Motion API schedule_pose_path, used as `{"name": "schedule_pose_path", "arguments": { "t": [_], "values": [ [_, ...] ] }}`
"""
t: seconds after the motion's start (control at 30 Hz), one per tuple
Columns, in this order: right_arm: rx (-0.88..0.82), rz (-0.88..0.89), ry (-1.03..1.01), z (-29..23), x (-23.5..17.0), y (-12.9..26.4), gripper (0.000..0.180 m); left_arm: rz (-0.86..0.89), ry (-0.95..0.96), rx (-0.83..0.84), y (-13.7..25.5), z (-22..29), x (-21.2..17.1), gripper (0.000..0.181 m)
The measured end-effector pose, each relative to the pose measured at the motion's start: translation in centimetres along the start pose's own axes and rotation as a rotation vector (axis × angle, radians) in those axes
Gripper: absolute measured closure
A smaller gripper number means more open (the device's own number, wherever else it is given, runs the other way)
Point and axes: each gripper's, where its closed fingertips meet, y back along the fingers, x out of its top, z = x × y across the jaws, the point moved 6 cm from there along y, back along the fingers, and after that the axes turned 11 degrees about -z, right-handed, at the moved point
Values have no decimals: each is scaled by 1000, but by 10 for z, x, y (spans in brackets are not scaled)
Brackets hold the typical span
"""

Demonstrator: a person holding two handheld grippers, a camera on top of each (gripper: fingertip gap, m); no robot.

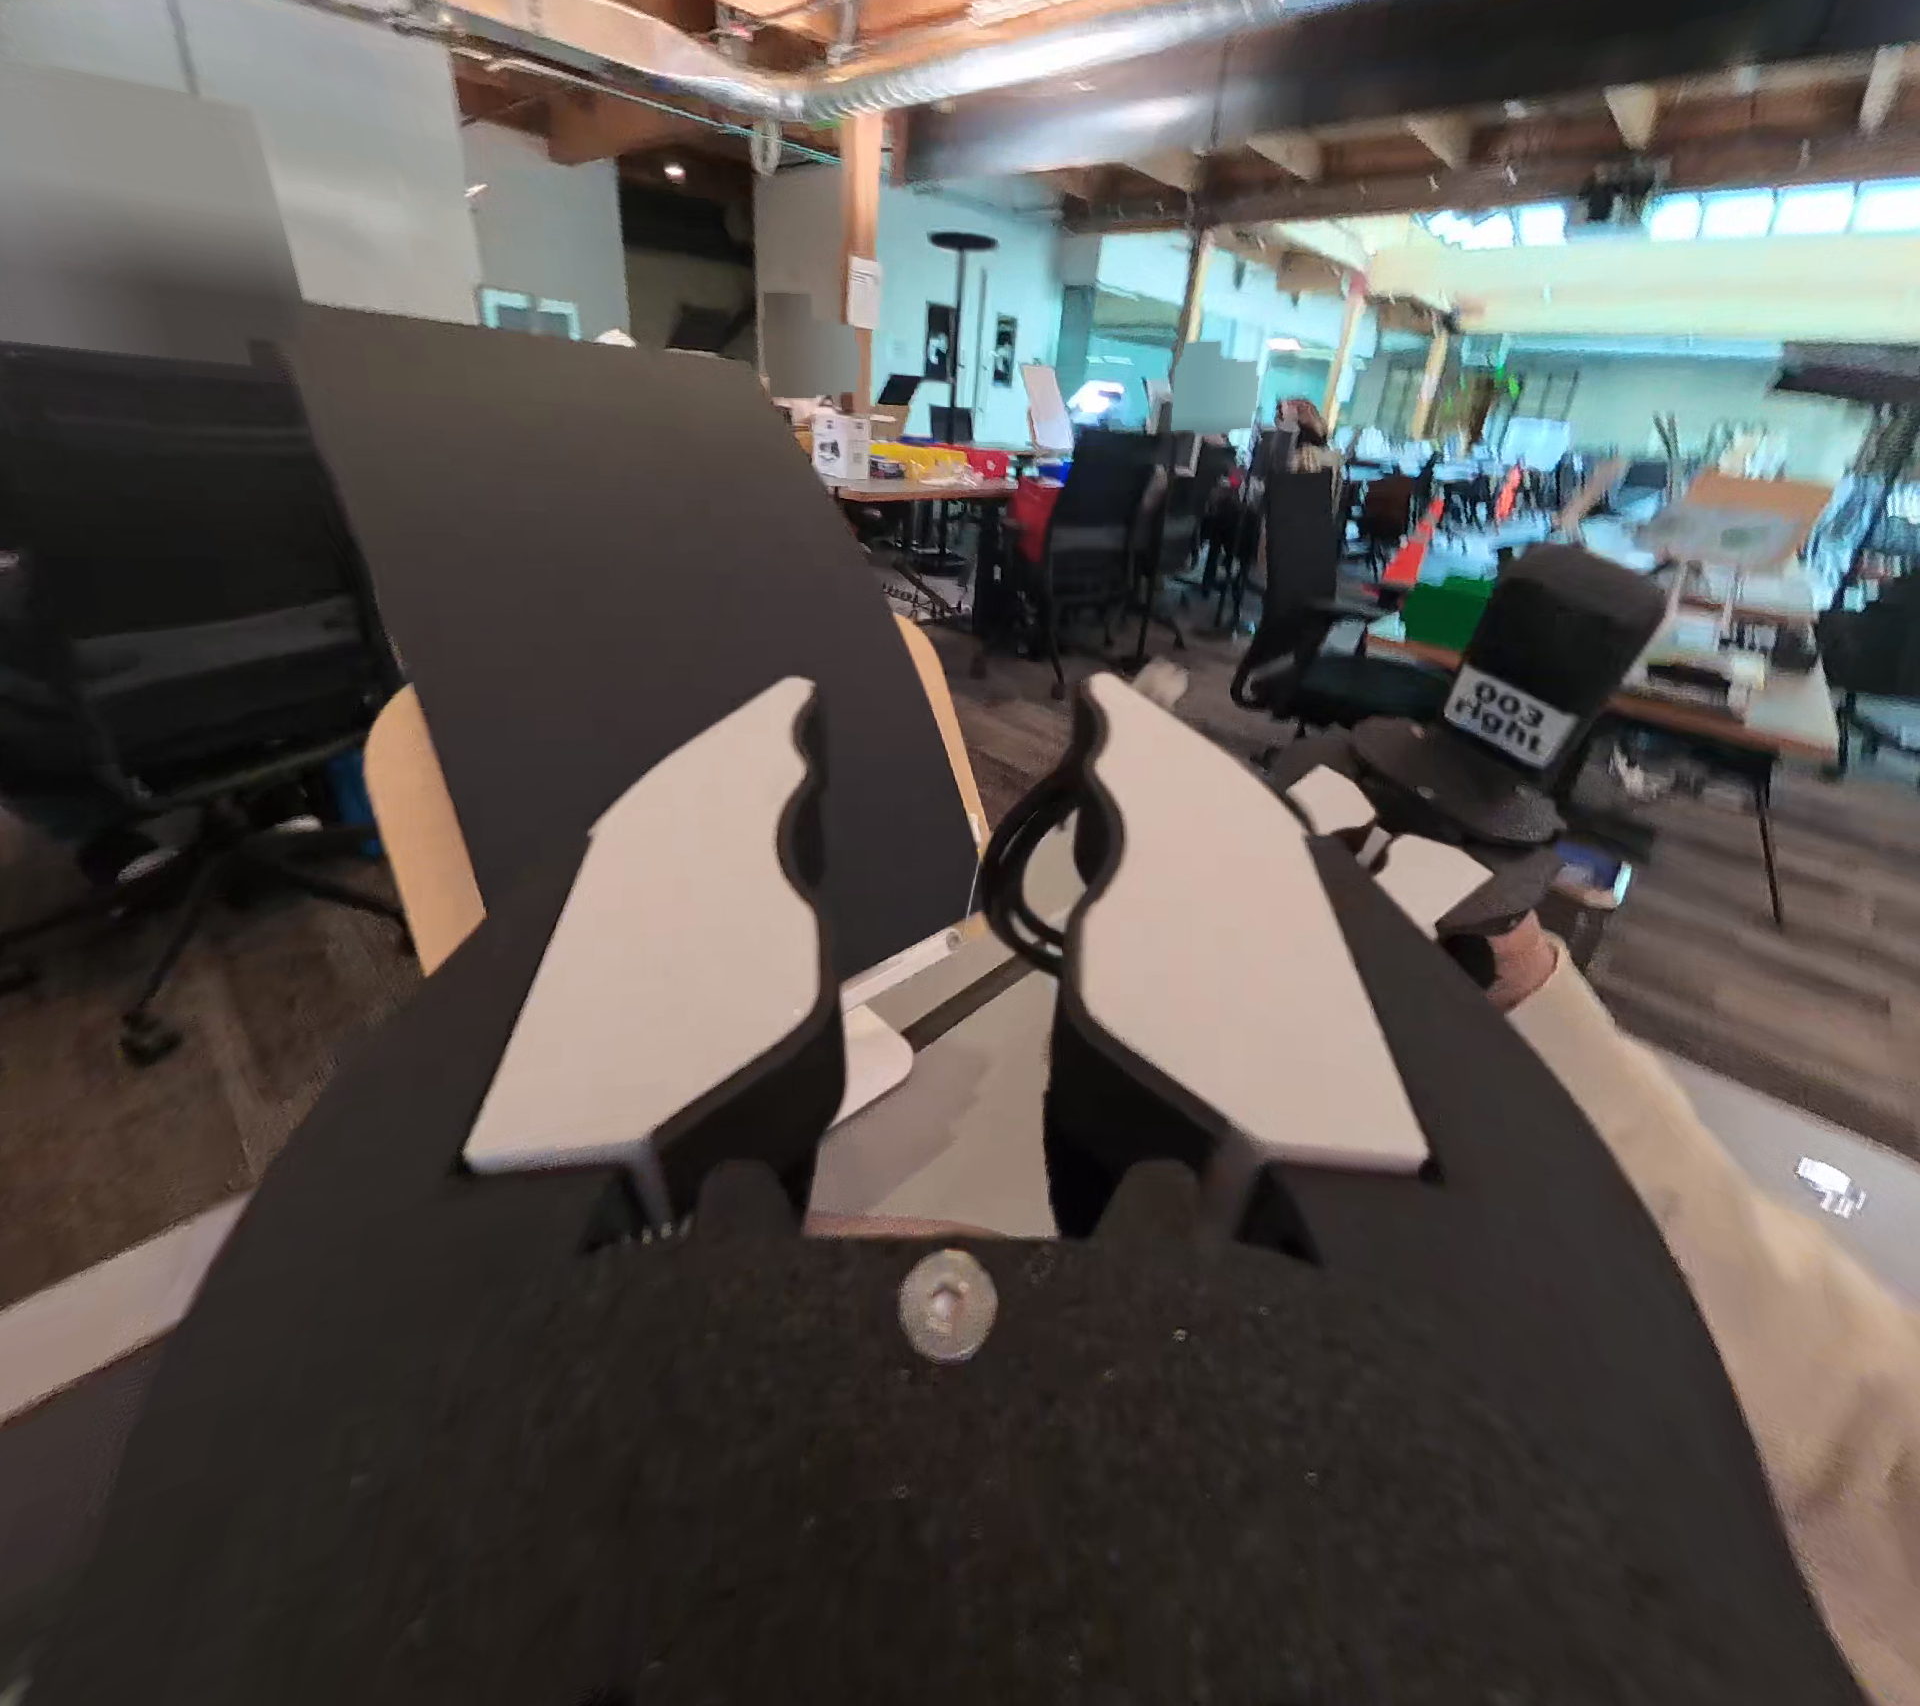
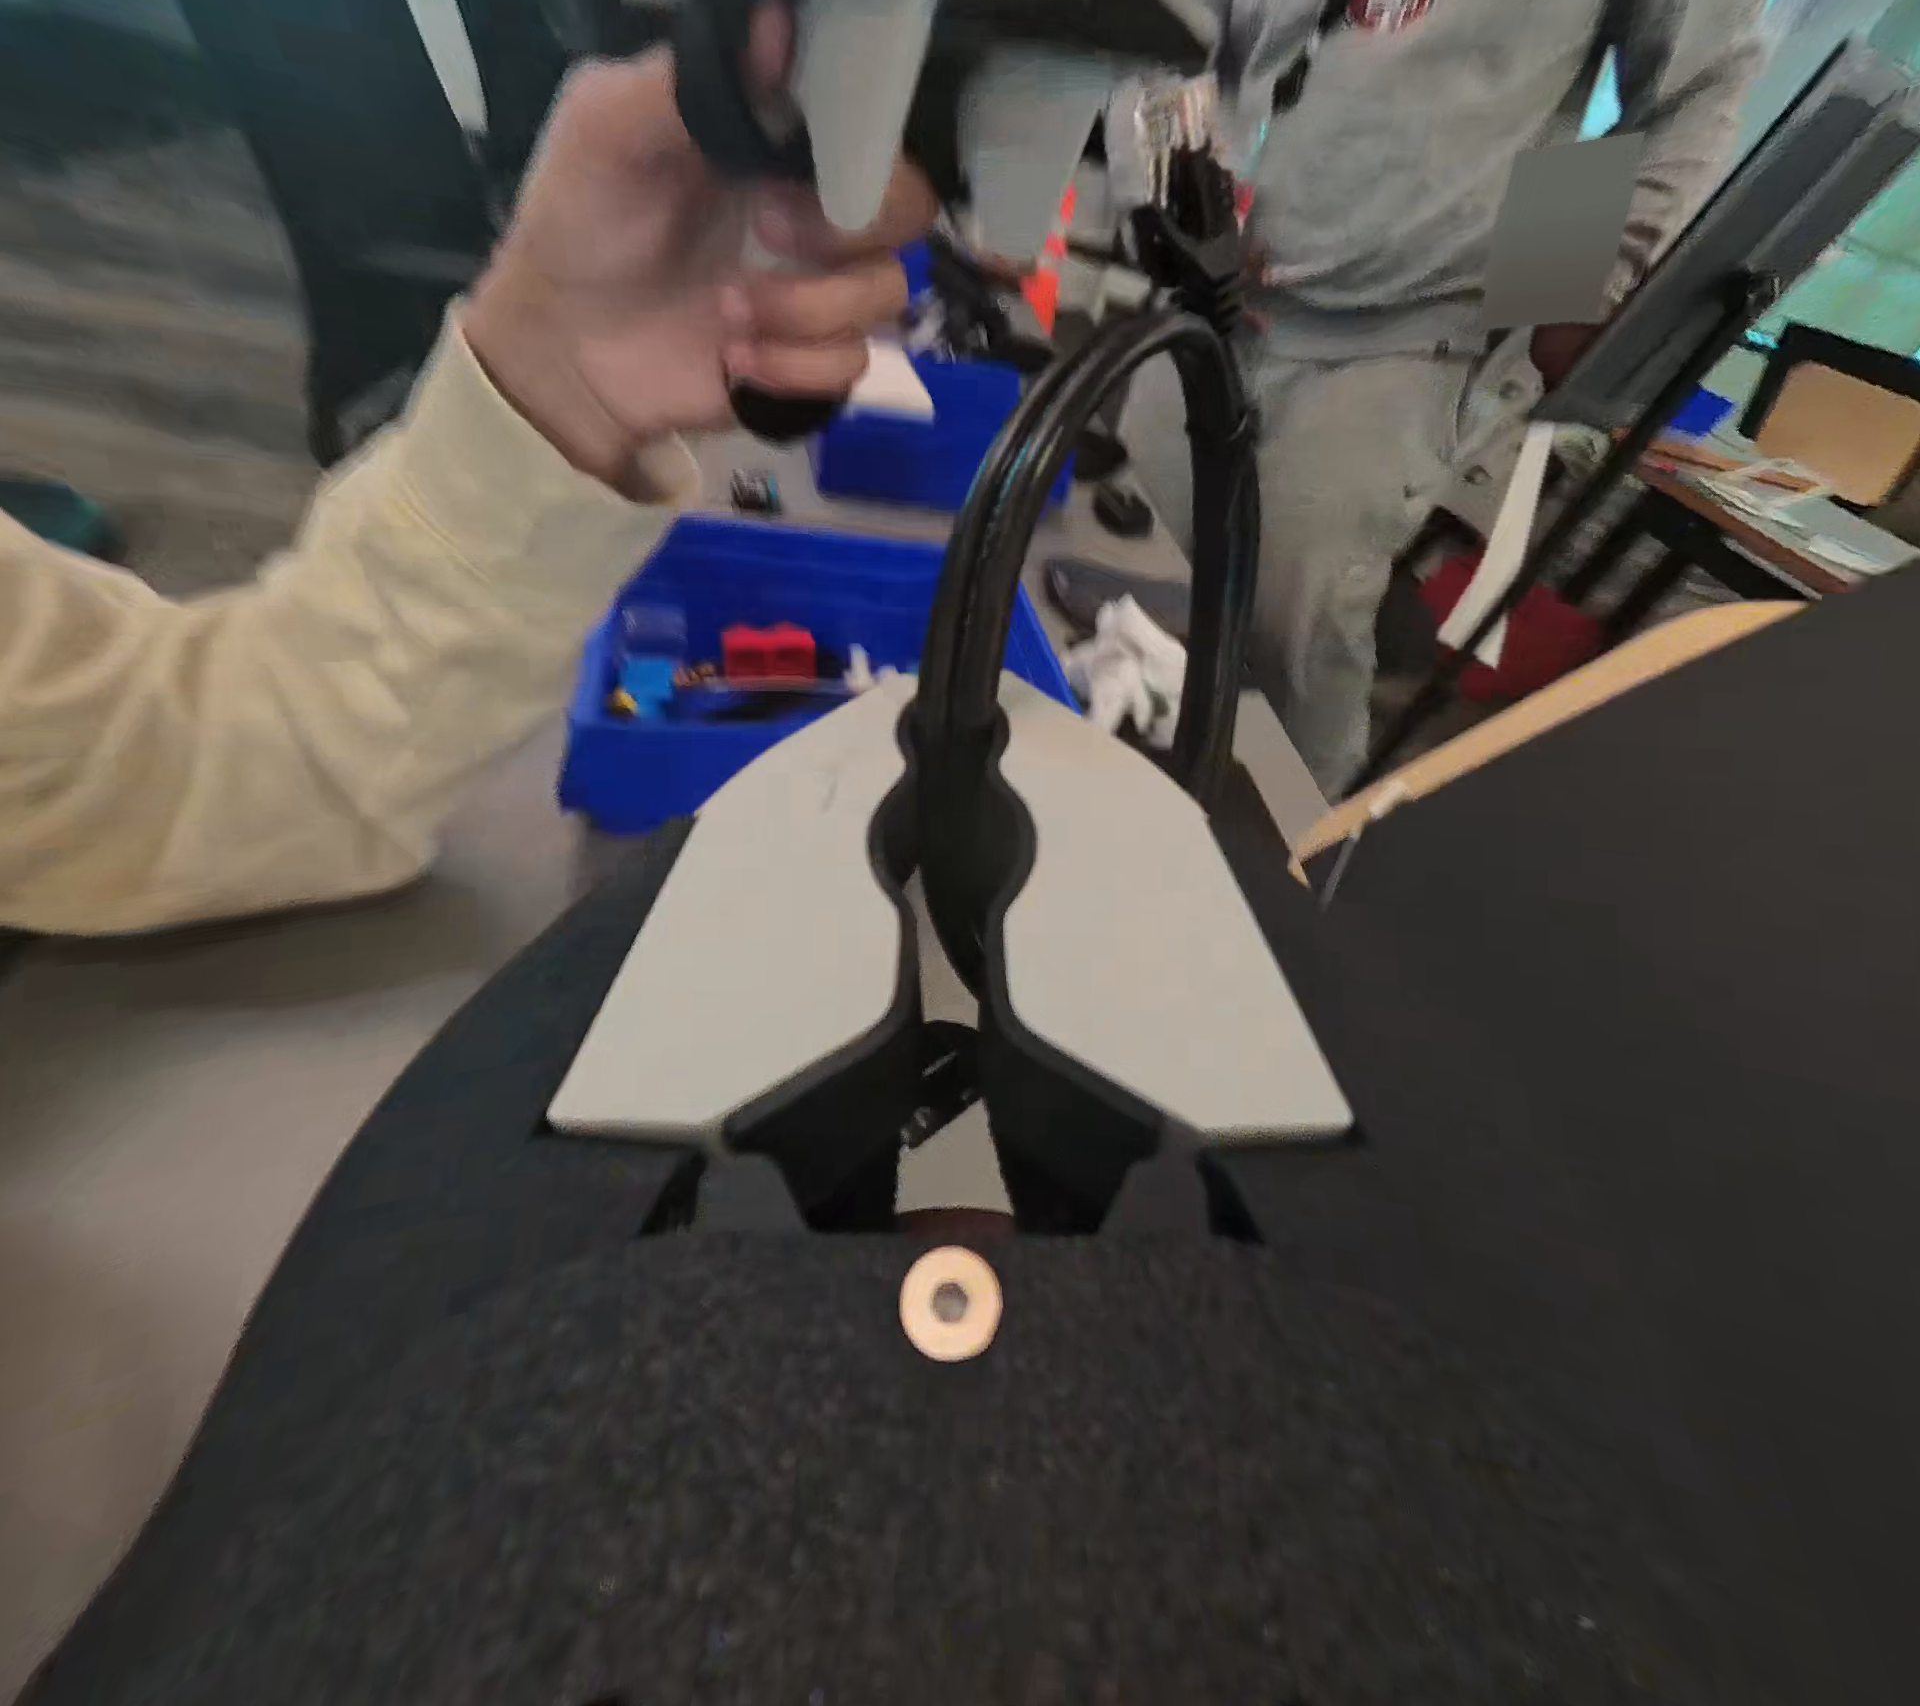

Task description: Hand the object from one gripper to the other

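A black coiled cable with a plug end stands up in a loop from my right gripper, which is shut on it low on the loop. My left gripper is open and empty. In the right wrist view it is blurred, held by a hand up and to the left of the cable, apart from it. In the left wrist view part of the cable shows just left of my right finger, with the right gripper behind it.
Two blue bins of small parts sit on the grey table beyond the grippers. A person in grey stands behind the table. A black board leans ahead, office chairs to the left. One gripper's finger ends stand about 15 cm off the other's.
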Motion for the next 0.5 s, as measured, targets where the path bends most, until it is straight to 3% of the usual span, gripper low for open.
{"name": "schedule_pose_path", "arguments": {
  "t": [0.13,0.2,0.33,0.37,0.43,0.5],
  "values": [
    [193,382,-160,0,27,28,173,-84,45,-120,-6,8,-7,139],
    [334,569,-213,-3,36,34,173,-155,27,-234,-18,23,-14,123],
    [460,738,-301,-1,38,27,173,-159,56,-373,-37,41,-19,126],
    [486,754,-313,-1,37,24,173,-163,69,-387,-41,42,-20,130],
    [508,742,-328,-1,36,18,173,-176,74,-357,-47,38,-24,168],
    [511,702,-315,-5,35,11,173,-199,68,-321,-51,33,-28,169]
  ]
}}
